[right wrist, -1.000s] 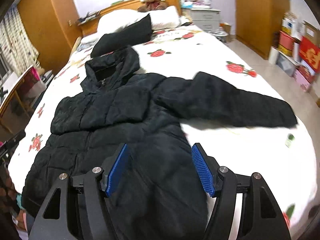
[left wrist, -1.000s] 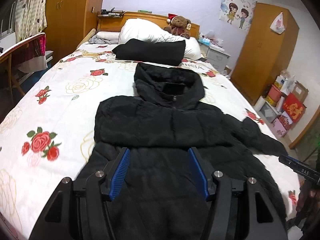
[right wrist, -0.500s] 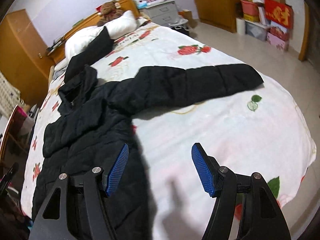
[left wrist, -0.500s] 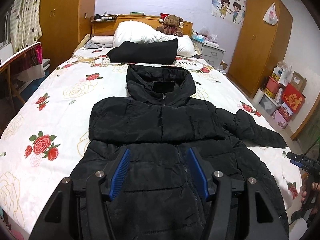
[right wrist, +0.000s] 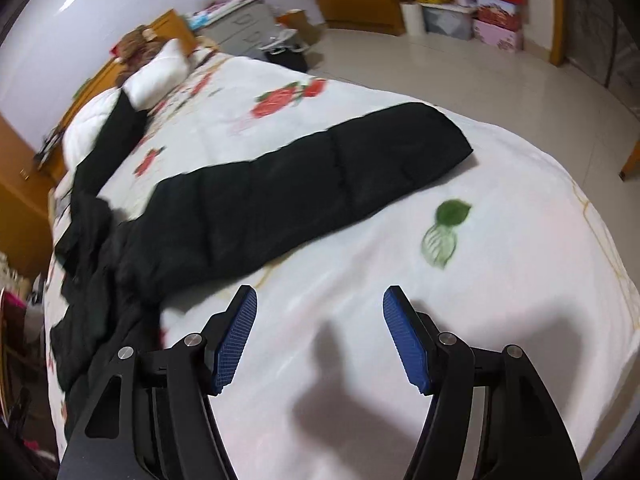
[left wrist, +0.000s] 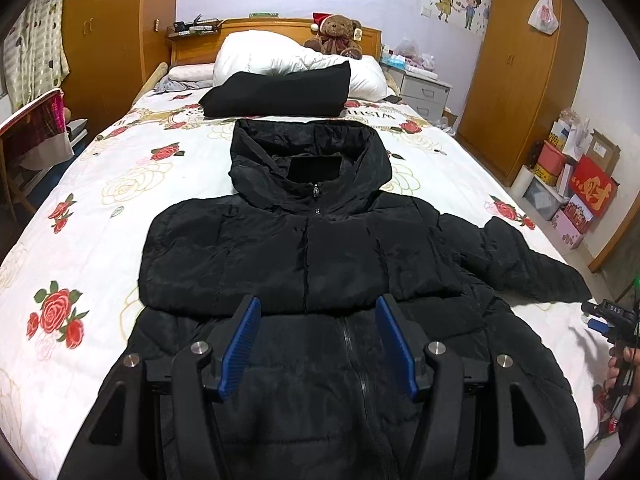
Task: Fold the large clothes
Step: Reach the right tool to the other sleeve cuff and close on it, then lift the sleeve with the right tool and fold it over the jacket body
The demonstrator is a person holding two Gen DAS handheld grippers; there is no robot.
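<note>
Left wrist view: black puffer jacket (left wrist: pixel 320 256) flat on bed (left wrist: pixel 80 208), left claw (left wrist: pixel 318 344) spread above hem. Right claw (right wrist: pixel 320 336) spread, empty, near outstretched sleeve (right wrist: pixel 320 176). Likely soft, bulky, slippery; best pinched at cuff.

Black jacket (left wrist: pixel 304 248) — white bedspread (left wrist: pixel 100 200), red roses — blue-padded tongs (left wrist: pixel 318 344).

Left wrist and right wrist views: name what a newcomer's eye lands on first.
A big black hooded puffer jacket lies zipped and spread face-up along the middle of the rose-print bed. One sleeve stretches straight out across the white cover. A teddy bear in a Santa hat sits at the headboard behind a folded black garment.
</note>
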